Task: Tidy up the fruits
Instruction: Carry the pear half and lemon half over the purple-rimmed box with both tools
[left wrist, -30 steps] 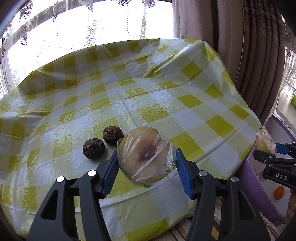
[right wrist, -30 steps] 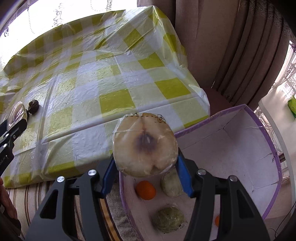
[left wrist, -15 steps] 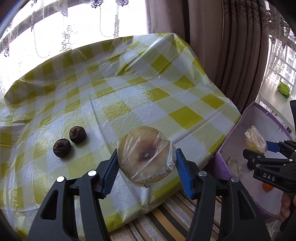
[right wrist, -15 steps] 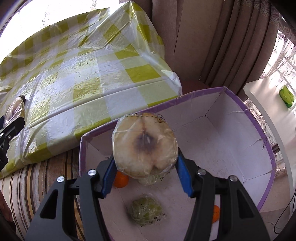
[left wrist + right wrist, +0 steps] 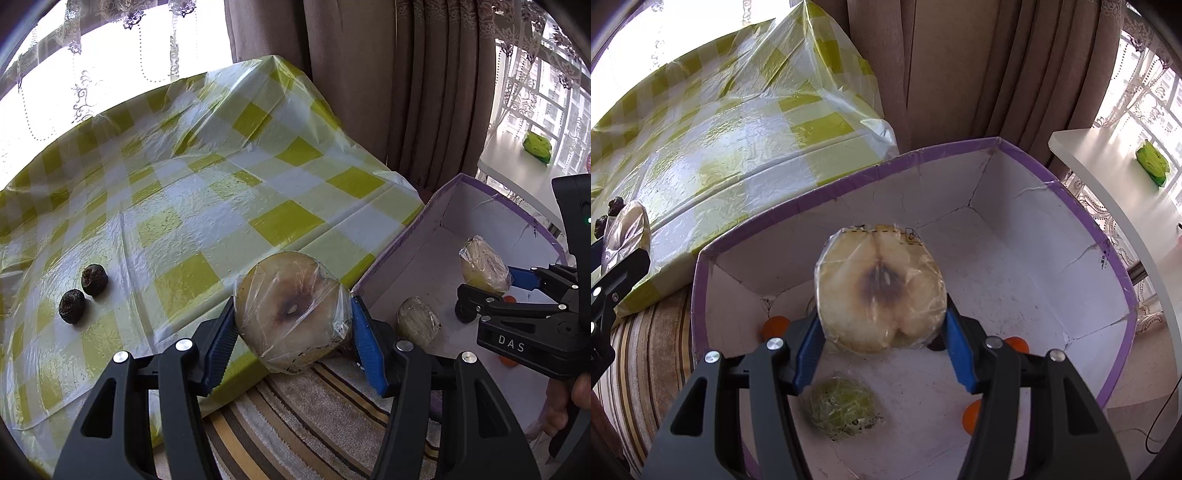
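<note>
Right wrist view: your right gripper clamps a plastic-wrapped brownish pear half directly above the purple-rimmed white cardboard box, so just lower it. Your left gripper grips another wrapped half, the box off to its right.

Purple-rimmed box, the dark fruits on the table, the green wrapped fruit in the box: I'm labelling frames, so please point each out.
Purple-rimmed box (image 5: 849, 181): right wrist view, far rim.
Dark fruits (image 5: 94, 279): left wrist view, centre of the farther one.
Green wrapped fruit (image 5: 842, 408): right wrist view, its top.
</note>
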Tool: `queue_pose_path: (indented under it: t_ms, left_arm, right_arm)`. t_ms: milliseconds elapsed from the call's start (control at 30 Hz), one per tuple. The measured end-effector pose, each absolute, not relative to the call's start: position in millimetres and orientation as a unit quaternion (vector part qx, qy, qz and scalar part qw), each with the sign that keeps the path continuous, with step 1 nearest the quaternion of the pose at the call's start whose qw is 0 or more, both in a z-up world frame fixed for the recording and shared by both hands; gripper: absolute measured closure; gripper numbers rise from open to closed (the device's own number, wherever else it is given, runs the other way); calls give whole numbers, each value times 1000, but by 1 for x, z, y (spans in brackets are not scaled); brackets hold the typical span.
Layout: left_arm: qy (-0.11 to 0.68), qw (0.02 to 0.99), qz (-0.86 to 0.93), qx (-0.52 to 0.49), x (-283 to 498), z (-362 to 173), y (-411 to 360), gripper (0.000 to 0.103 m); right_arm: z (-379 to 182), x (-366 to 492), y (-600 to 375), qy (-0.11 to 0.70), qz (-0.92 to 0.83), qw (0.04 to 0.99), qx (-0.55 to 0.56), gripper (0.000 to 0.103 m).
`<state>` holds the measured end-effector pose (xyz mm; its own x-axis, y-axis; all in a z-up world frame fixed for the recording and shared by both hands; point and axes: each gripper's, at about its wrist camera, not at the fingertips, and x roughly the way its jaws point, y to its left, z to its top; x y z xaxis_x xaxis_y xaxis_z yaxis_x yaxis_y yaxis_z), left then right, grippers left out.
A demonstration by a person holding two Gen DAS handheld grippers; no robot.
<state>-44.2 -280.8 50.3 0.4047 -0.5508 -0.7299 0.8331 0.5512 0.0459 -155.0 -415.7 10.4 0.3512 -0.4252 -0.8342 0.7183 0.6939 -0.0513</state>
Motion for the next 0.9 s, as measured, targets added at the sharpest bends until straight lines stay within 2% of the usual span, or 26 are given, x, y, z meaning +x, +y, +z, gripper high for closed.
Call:
queue_pose_path:
  t_ms: [900]
  left_arm:
    - [336, 735, -514, 288, -124, 13, -347, 46]
  right_arm:
    - [-17, -224, -441, 458, -394, 780, 165, 44]
